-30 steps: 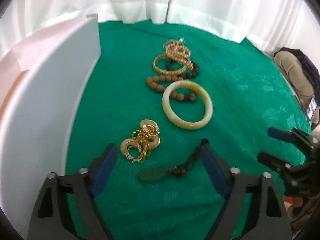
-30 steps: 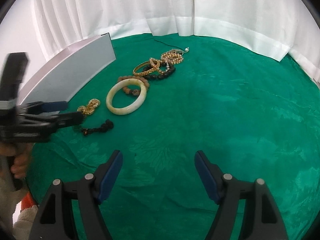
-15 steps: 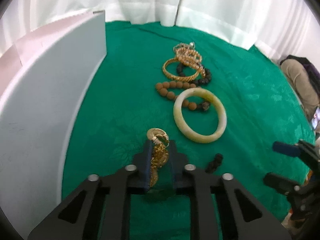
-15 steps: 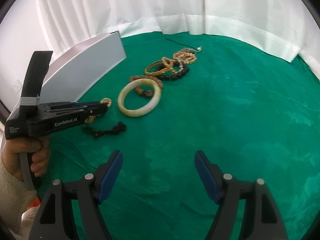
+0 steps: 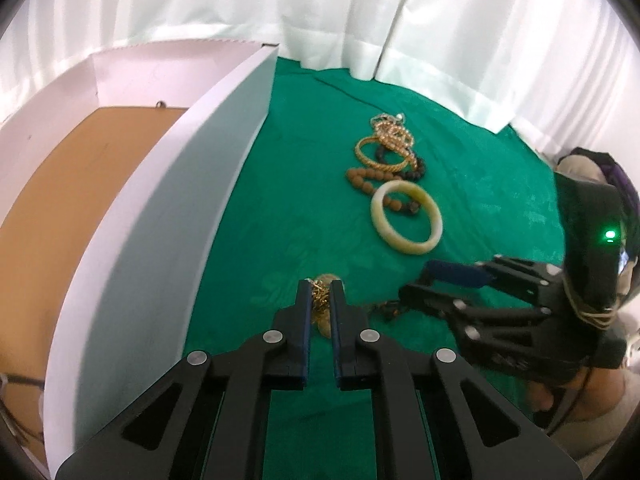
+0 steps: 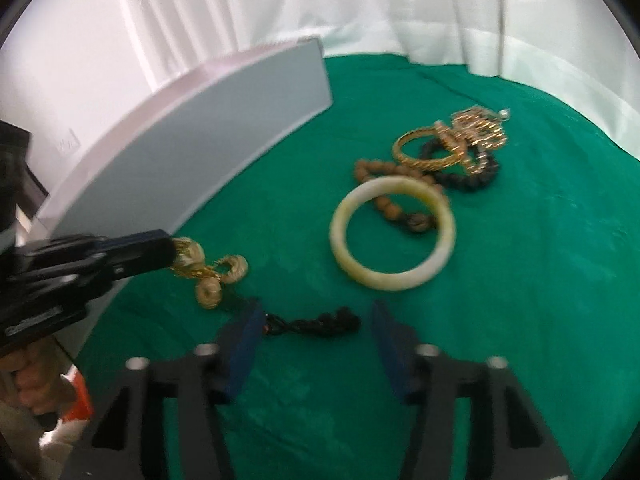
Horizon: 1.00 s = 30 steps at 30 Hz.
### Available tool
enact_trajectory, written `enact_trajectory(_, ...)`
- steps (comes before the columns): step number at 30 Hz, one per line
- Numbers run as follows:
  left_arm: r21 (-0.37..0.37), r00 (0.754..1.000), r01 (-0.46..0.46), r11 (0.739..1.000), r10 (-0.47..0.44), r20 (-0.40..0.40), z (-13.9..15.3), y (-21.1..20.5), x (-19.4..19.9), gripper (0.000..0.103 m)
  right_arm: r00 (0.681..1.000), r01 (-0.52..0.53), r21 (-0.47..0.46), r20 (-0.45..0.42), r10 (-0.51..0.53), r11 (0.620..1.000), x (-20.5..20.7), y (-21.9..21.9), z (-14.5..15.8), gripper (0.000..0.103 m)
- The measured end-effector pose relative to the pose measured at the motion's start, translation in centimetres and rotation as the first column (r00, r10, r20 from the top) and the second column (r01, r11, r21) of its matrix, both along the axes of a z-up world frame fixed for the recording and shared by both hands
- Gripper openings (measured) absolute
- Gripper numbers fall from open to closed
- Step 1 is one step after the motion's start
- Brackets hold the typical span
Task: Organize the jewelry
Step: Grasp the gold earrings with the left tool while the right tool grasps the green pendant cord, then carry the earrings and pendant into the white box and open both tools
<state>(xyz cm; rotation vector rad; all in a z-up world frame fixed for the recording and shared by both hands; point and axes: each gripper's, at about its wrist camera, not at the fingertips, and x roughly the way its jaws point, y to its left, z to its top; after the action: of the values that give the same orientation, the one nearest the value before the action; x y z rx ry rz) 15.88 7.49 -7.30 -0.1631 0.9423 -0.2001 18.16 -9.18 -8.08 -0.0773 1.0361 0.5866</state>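
Left gripper pinches gold chain — dangling loops may snag or slip. Right gripper wide over black cord — thin, easily missed.

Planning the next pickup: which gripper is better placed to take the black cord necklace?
Right. The right gripper is open, its fingers straddling the black cord necklace; the left gripper is shut on the gold earrings.
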Motion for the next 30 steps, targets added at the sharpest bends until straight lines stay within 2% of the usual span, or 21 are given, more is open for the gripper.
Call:
enact_trajectory(2,0.01,1.0,0.008,1.0,-0.008,-0.001,-0.1,-0.1,-0.3,0.007,1.0,-0.007,-0.029,0.001,0.007,1.0,-0.2,0.5,-0.4,0.015)
enact_trajectory(3,0.01,1.0,0.01,1.0,-0.01,-0.002,-0.2,0.0,-0.4,0.007,1.0,-0.004,-0.033,0.01,0.004,0.999,-0.3,0.5,-0.3,0.013)
enact_trajectory(8,-0.026,1.0,0.009,1.0,-0.009,0.003,0.5,0.2,-1.1,0.007,0.999,0.037,0.013,0.035,-0.038,0.999,-0.4,-0.5,1.7,0.011)
enact_trajectory(13,-0.086,0.999,0.009,0.996,-0.005,0.04,3.3,0.5,-2.0,0.007,0.998,0.039,0.07,0.052,-0.042,0.997,-0.8,-2.0,5.0,0.011)
enact_trajectory(18,-0.142,0.997,0.007,0.99,0.005,0.083,7.4,1.0,-3.6,0.006,0.998,0.005,0.121,0.062,-0.012,0.993,-0.7,-2.7,8.4,0.011)
enact_trajectory(21,-0.173,0.994,-0.005,0.985,0.023,0.103,10.4,1.8,-5.0,0.006,0.996,-0.052,0.138,0.08,0.041,0.989,-1.2,-2.3,11.0,0.011)
enact_trajectory(26,-0.196,0.984,-0.051,0.979,0.083,0.16,15.7,4.4,-7.9,0.007,0.982,-0.161,0.196,0.133,0.136,0.967,-1.3,0.4,16.3,0.011)
enact_trajectory(30,-0.18,0.967,-0.122,0.976,0.158,0.2,20.0,7.9,-10.1,0.007,0.962,-0.248,0.248,0.179,0.207,0.936,-0.5,4.0,20.3,0.011)
